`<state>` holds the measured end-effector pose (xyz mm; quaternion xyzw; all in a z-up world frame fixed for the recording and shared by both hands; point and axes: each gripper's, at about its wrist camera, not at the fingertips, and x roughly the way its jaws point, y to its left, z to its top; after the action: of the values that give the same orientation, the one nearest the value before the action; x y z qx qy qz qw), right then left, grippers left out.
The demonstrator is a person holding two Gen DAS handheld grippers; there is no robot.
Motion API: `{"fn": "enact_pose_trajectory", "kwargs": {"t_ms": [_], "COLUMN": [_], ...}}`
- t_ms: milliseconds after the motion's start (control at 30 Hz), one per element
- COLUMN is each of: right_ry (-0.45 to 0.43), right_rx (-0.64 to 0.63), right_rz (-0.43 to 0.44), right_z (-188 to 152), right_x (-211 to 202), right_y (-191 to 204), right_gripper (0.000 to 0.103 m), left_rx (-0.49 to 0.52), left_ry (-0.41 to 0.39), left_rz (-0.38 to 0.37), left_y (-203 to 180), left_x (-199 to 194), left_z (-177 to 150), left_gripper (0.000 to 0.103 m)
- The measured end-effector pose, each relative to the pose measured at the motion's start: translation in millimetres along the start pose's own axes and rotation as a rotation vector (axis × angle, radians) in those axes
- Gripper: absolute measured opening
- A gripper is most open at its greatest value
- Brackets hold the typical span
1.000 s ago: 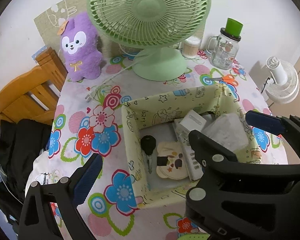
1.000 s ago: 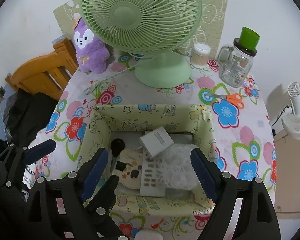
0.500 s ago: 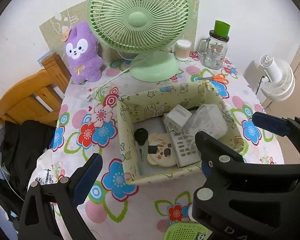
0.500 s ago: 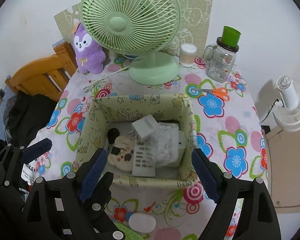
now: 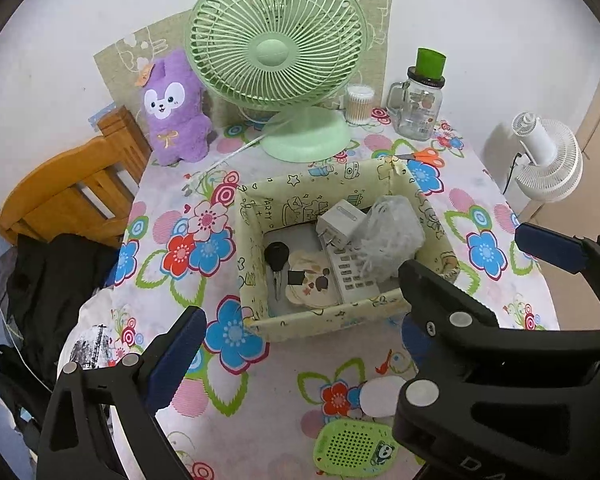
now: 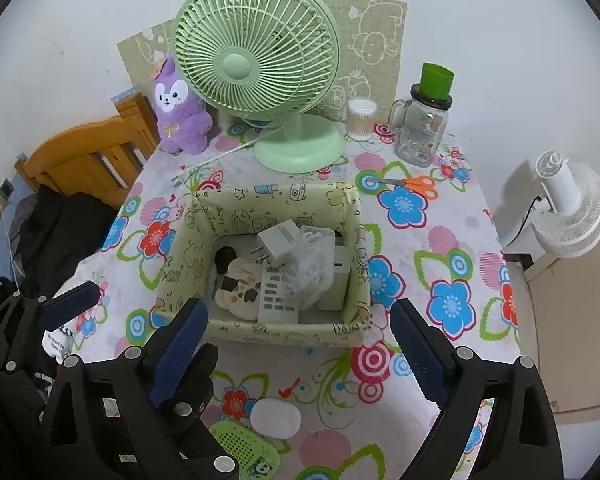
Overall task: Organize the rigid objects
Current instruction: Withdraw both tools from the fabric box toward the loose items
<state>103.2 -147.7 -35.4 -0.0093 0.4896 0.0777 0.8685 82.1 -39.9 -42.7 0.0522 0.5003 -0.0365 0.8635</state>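
Note:
A yellow cartoon-print box (image 5: 256,236) (image 6: 284,330) sits mid-table. It holds a black key (image 5: 277,258), a round patterned card (image 6: 242,286), a white remote (image 5: 350,276), a white plug adapter (image 6: 278,246), a crumpled clear bag (image 5: 392,232) and a white block (image 6: 336,276). My left gripper (image 5: 296,344) hovers open and empty in front of the box. My right gripper (image 6: 298,308) is beside it, jaws opening, nothing between them. A white oval piece (image 6: 275,418) and a green perforated gadget (image 5: 354,448) lie on the cloth below the grippers.
A green desk fan (image 5: 276,52), purple plush (image 5: 176,110), cotton-swab tub (image 6: 361,118) and glass jar (image 6: 422,132) line the back. Orange scissors (image 6: 414,183) lie behind the box on the right. A wooden chair (image 5: 68,196) is on the left, a white floor fan (image 6: 568,212) on the right.
Both grippers have drawn back and up from the box, so it looks smaller. The white oval piece and green gadget have come into view below. The right jaws stand slightly wider.

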Motion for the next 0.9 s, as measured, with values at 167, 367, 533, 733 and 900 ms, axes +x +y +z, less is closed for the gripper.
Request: {"fn": "enact_pose_trajectory", "kwargs": {"t_ms": [167,367,533,733,900], "right_ry": [-0.011,-0.027,-0.044,-0.051,-0.049], "right_rx": [0.002,-0.007,-0.008,-0.025,-0.037], "right_rz": [0.005,0.003,0.013,0.024,0.037], "right_z": [-8,-17,-23,-33,-42], "right_x": [-13,-27,-38,-46,-50], "right_y": [-2,-3,-4,-5,-7], "right_gripper": [0.095,0.095,0.095,0.095,0.095], "left_rx": [-0.001,-0.013,-0.027,-0.06,-0.07], "left_ry": [-0.016,-0.033,-0.043,-0.046,-0.048], "left_rz": [0.005,0.006,-0.001,-0.013,-0.002], "left_y": [-4,-7,-8,-9,-13], "left_x": [-12,-26,-35,-43,-48], "left_z": [-8,-17,-23,-35,-45], "left_gripper": [0.099,0.099,0.099,0.099,0.099]}}
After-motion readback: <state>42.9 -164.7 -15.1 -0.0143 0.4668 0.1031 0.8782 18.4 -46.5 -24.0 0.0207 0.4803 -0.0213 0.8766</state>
